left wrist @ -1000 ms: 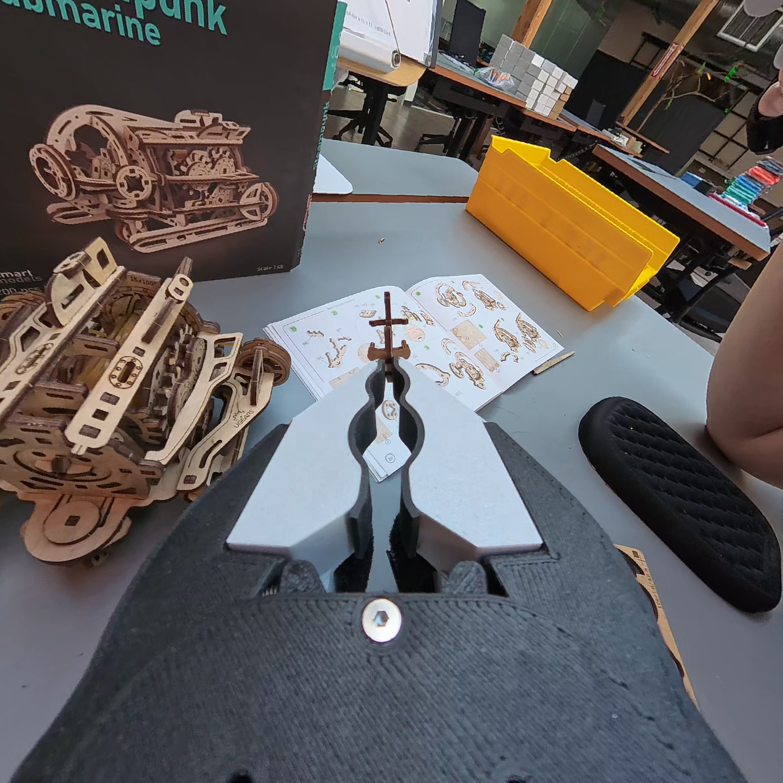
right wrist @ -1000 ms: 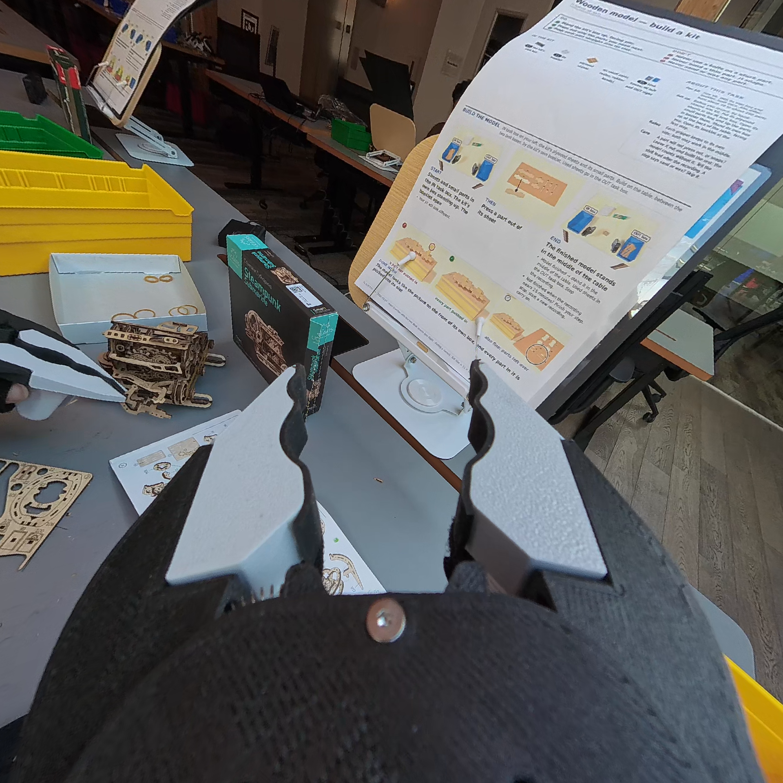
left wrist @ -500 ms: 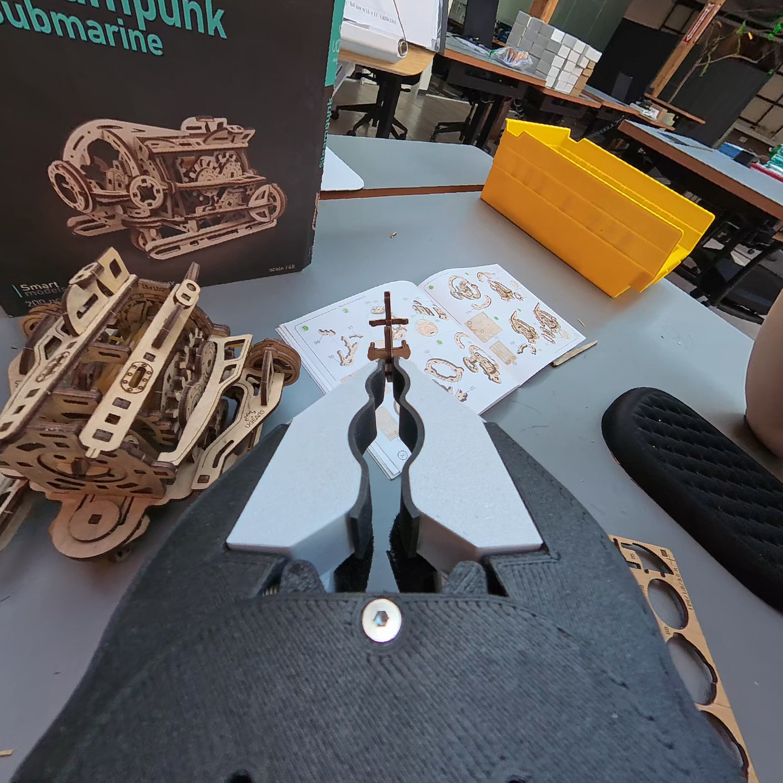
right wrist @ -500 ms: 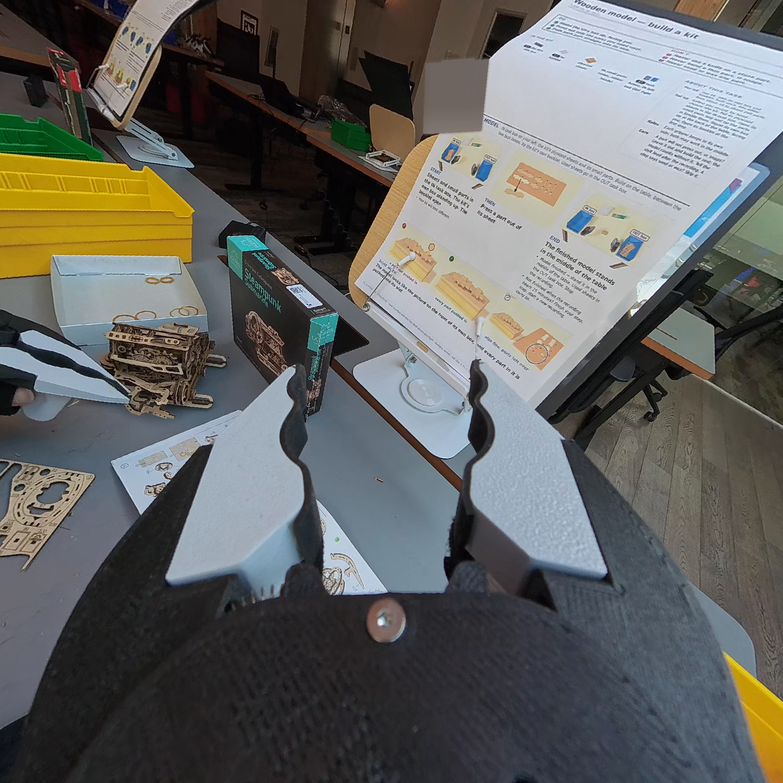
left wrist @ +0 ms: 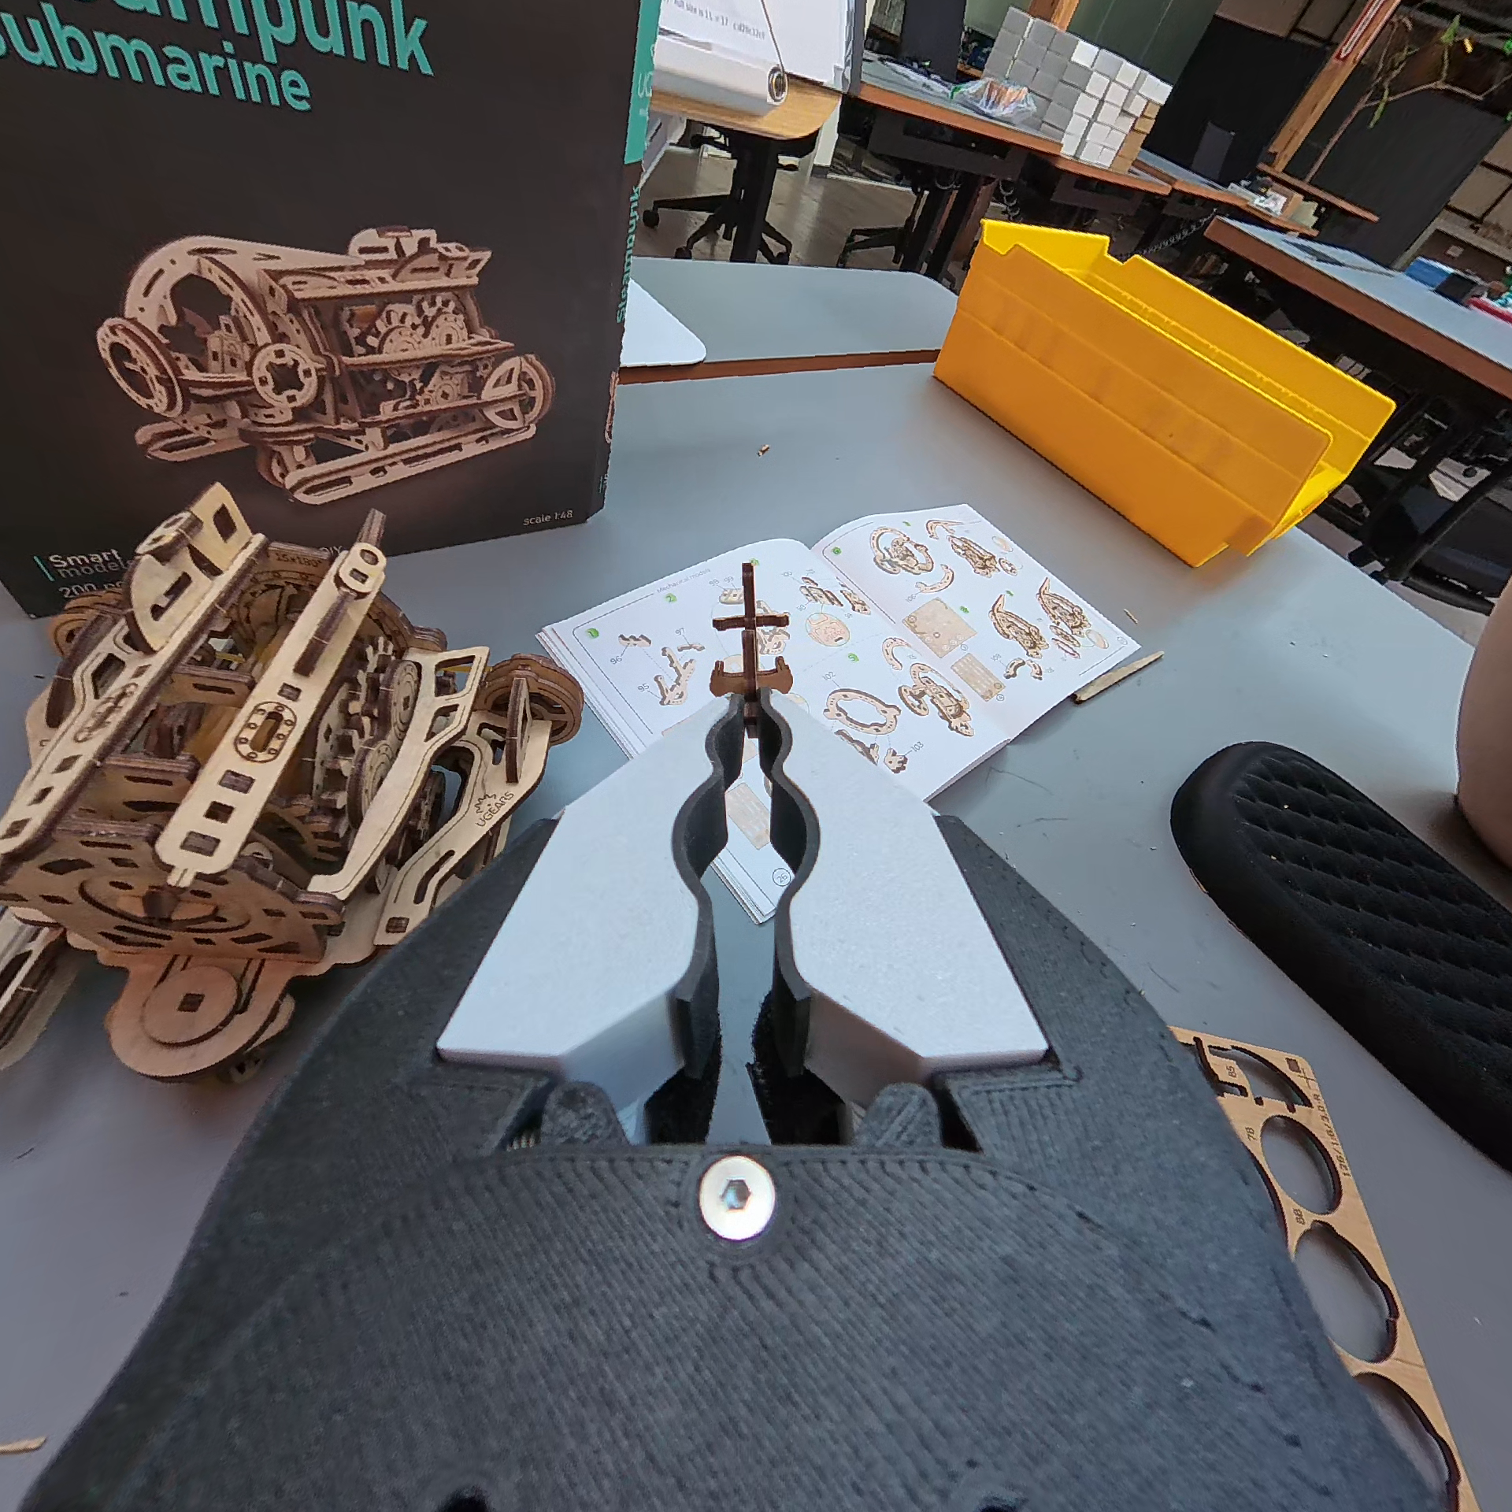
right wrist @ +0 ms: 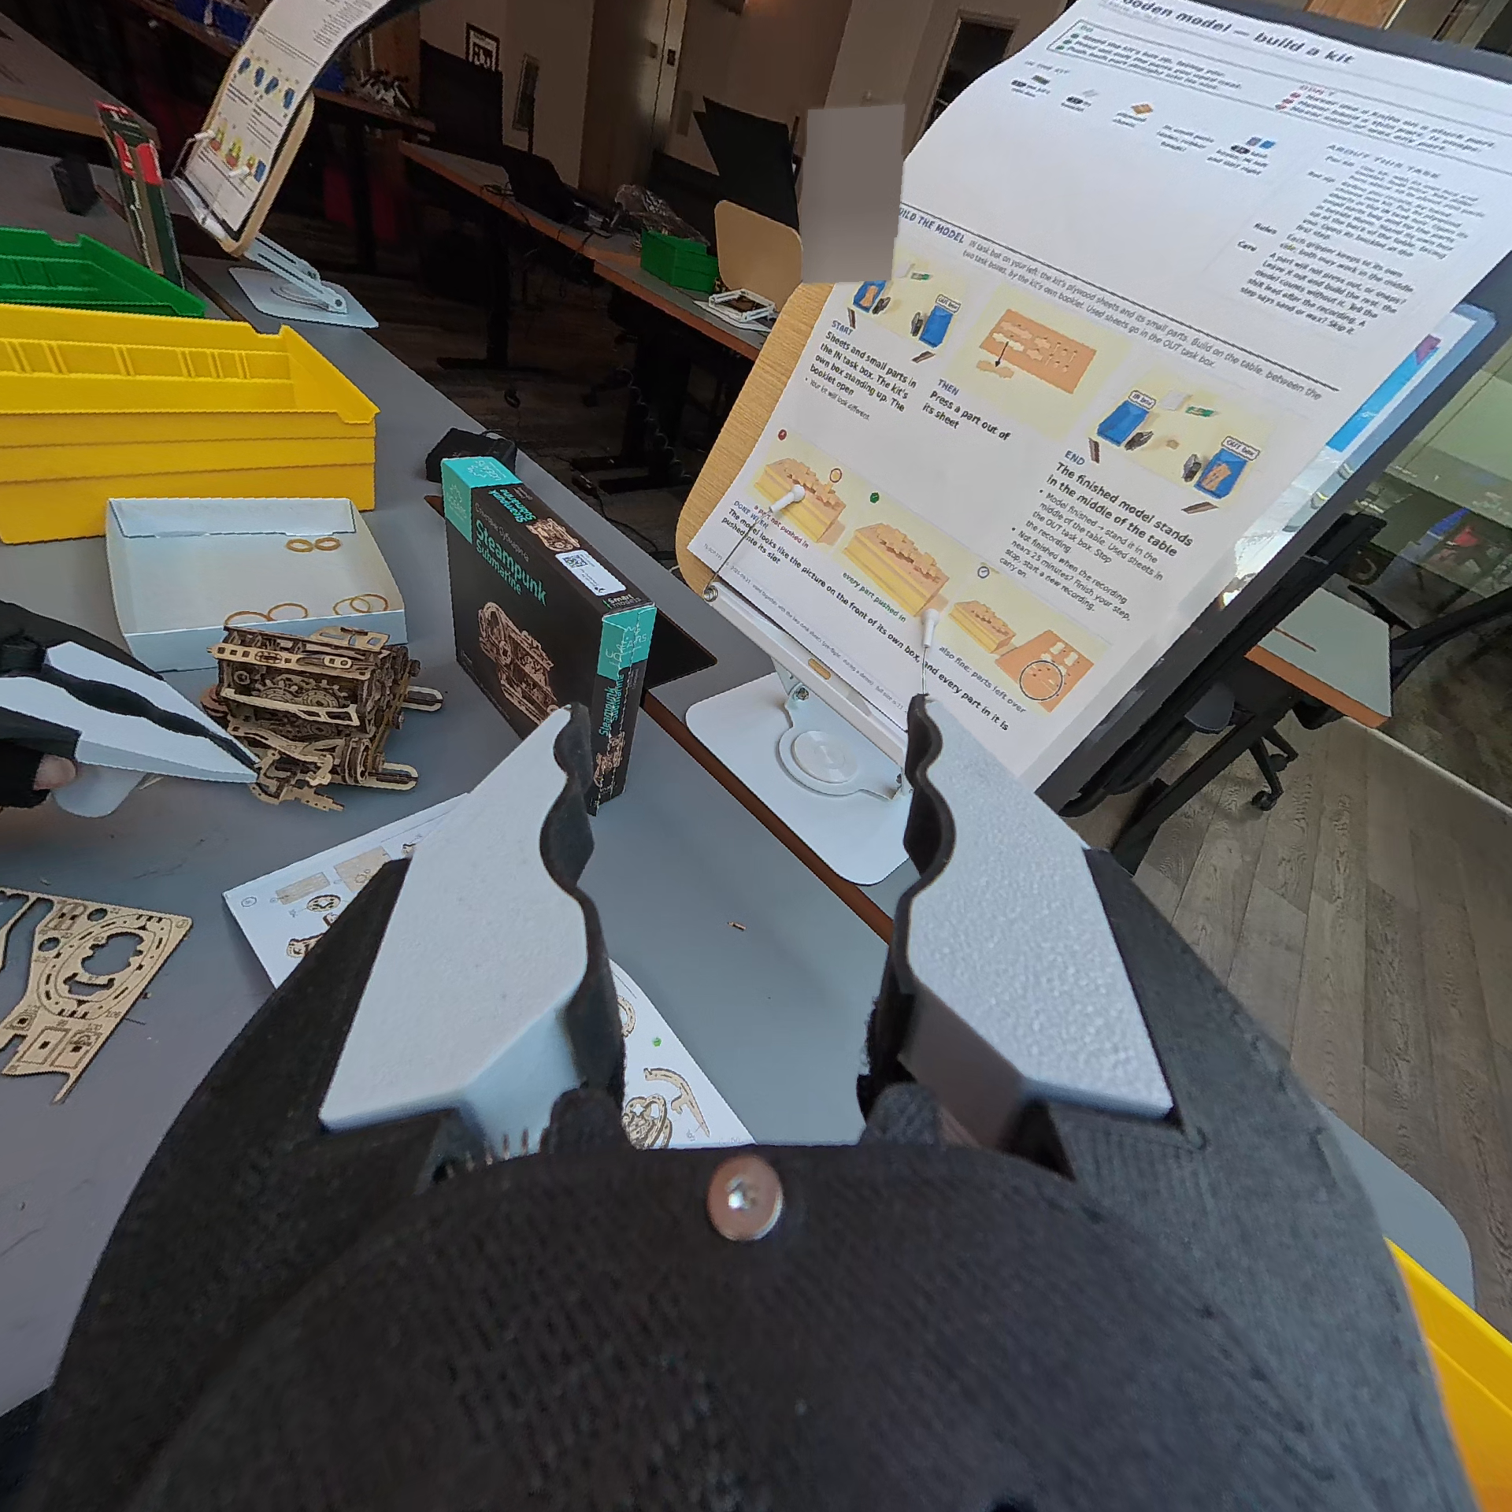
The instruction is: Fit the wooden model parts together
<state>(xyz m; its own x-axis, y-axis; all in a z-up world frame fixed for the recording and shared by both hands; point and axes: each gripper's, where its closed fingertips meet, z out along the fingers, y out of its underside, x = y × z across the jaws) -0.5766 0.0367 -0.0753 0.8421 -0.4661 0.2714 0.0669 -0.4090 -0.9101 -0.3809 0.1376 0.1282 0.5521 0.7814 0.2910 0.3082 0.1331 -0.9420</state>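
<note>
Left hand-held gripper (left wrist: 749, 712) pinches small cross-shaped wooden part (left wrist: 749, 646); right hand-held gripper (right wrist: 740, 769) released. Align with submarine model (left wrist: 245, 761) slot, press gently.

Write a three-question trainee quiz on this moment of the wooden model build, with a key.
1. True or false: the right gripper is shut on a part.
2. What does the left gripper hold? A) a rubber band B) a small dark wooden part C) the booklet
3. Fill in: in the left wrist view, the half-built wooden model stands in front of the kit ___.

Key: 1 false, its jaws stand apart and empty; 2 B; 3 box.
</note>
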